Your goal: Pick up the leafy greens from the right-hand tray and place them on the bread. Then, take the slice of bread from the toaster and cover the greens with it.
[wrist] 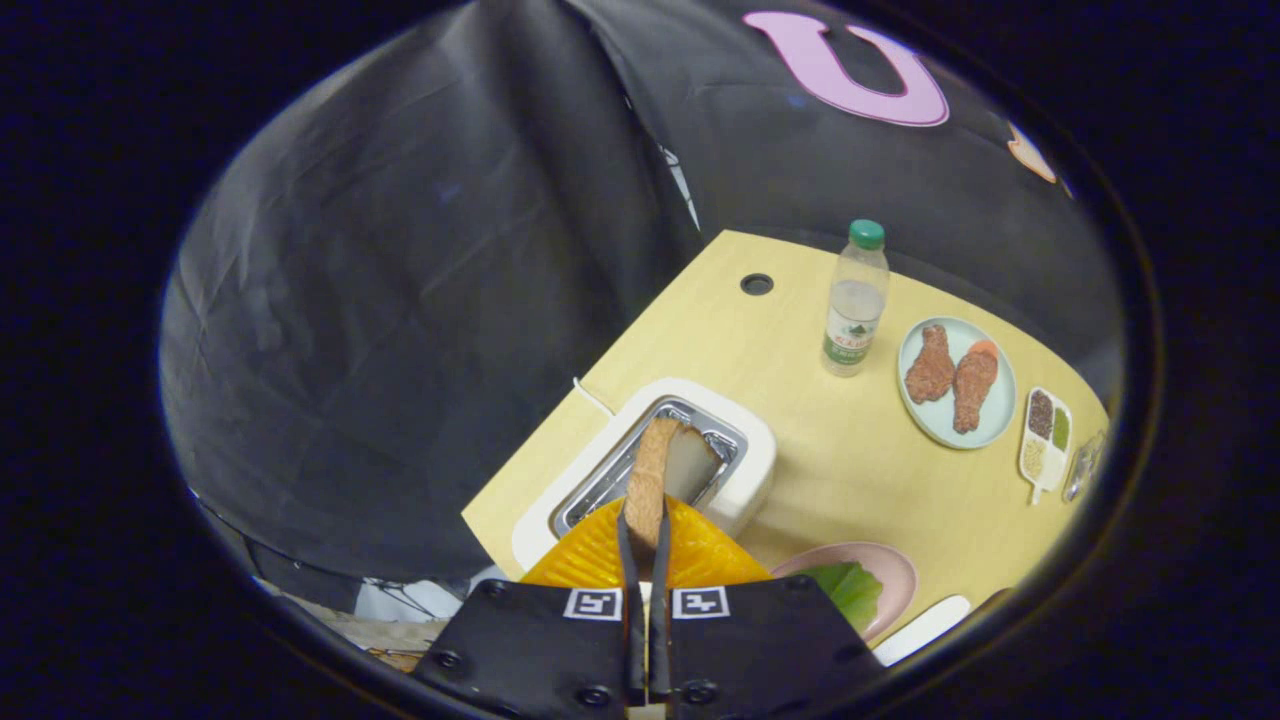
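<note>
The gripper (pixel 646 535) is clamped on the bread slice (pixel 652 478), both fingers (pixel 627 560) pressing its sides, holding it edge-up above the toaster (pixel 745 440) on the desk (pixel 860 470). Just right of the fingers, greens (pixel 850 590) lie on a pink plate (pixel 895 565).

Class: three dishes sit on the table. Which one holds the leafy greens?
The pink plate just beside the gripper holds the leafy greens. The pale blue plate carries two drumsticks; the small divided dish holds grains. The gripper grips the bread slice.
</note>
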`<action>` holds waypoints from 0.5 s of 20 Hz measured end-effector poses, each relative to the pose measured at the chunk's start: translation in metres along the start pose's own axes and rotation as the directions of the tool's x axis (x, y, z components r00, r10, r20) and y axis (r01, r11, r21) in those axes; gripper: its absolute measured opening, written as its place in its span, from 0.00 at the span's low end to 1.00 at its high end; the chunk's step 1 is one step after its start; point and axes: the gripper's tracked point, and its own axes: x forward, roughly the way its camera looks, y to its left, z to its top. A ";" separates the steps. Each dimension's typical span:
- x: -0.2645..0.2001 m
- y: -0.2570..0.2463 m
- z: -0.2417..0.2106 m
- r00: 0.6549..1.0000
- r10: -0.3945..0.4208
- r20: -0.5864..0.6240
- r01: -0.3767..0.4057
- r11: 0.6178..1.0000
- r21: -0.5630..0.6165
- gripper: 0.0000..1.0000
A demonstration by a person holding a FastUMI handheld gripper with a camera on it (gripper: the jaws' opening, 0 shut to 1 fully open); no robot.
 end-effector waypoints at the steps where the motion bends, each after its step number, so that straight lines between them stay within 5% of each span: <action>1: -0.007 -0.003 0.001 1.000 0.011 0.017 -0.011 1.000 0.019 0.04; 10: -0.072 -0.040 0.004 0.985 0.031 0.170 -0.056 0.988 0.141 0.04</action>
